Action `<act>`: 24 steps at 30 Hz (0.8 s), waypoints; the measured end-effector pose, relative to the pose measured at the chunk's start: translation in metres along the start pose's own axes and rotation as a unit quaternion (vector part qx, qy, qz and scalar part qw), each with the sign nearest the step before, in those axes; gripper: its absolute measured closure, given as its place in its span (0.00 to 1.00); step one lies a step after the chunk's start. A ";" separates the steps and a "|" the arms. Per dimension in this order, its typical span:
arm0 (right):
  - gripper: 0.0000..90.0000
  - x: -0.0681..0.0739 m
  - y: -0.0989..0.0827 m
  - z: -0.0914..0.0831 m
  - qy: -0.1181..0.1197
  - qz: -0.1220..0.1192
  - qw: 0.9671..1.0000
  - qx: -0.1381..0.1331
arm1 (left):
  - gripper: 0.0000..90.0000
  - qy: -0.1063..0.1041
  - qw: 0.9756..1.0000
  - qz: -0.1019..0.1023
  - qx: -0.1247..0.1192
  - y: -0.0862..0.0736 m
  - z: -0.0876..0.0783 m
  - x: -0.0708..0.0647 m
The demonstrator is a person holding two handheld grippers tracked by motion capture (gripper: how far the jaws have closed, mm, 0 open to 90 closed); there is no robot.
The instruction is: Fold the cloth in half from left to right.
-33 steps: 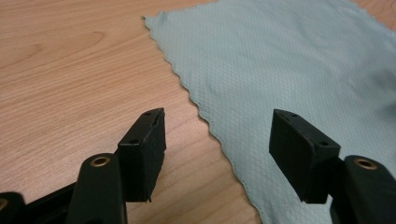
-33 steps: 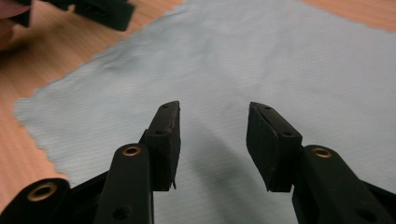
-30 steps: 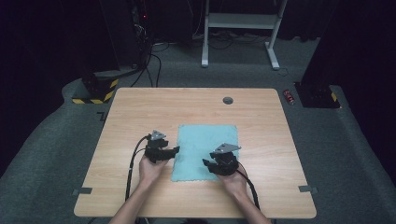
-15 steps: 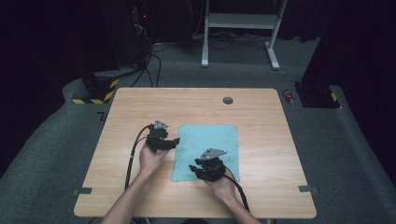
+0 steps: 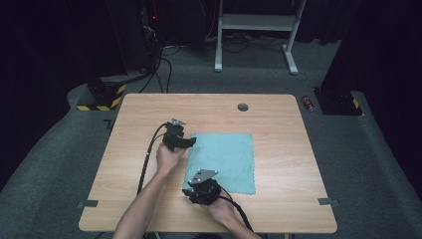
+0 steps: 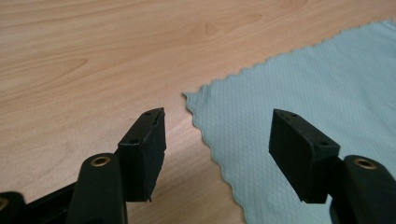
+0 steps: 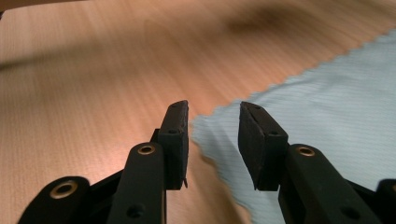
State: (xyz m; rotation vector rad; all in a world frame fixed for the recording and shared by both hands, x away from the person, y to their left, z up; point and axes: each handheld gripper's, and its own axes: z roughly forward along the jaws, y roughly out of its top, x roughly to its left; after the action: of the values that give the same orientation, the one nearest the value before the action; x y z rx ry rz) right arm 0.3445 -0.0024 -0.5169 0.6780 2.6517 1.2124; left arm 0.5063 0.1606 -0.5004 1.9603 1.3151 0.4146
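Note:
A light teal cloth with a zigzag edge lies flat on the wooden table. My left gripper is at the cloth's far left corner. In the left gripper view it stands wide open, with that corner on the table just ahead of the gap between the jaws. My right gripper is at the near left corner. In the right gripper view it is open with a narrower gap, and the cloth's corner lies flat between the jaws, not pinched.
A round dark grommet sits near the table's far edge. Grey tape marks are at both front corners. A cable trails from the left gripper toward the front edge. A red object lies on the floor beyond the right corner.
The right gripper has moved left and toward the person, from over the cloth to its near left corner. The left gripper has moved slightly forward to the far left corner.

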 end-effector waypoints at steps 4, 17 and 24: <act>0.70 0.010 0.003 0.007 -0.005 -0.022 1.000 0.009 | 0.42 0.010 1.000 0.003 0.024 0.002 0.011 0.003; 0.86 0.014 0.002 0.010 -0.029 -0.039 0.999 0.022 | 0.48 0.046 0.998 -0.003 0.032 0.012 0.031 0.005; 0.98 0.014 0.002 0.009 -0.037 -0.045 0.998 0.026 | 0.63 0.064 0.997 0.019 0.031 0.012 0.031 0.004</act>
State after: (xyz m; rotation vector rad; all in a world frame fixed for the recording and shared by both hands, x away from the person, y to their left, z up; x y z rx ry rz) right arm 0.3356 0.0110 -0.5211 0.5932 2.6292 1.0779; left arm 0.5347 0.1495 -0.5135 2.0419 1.3861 0.5307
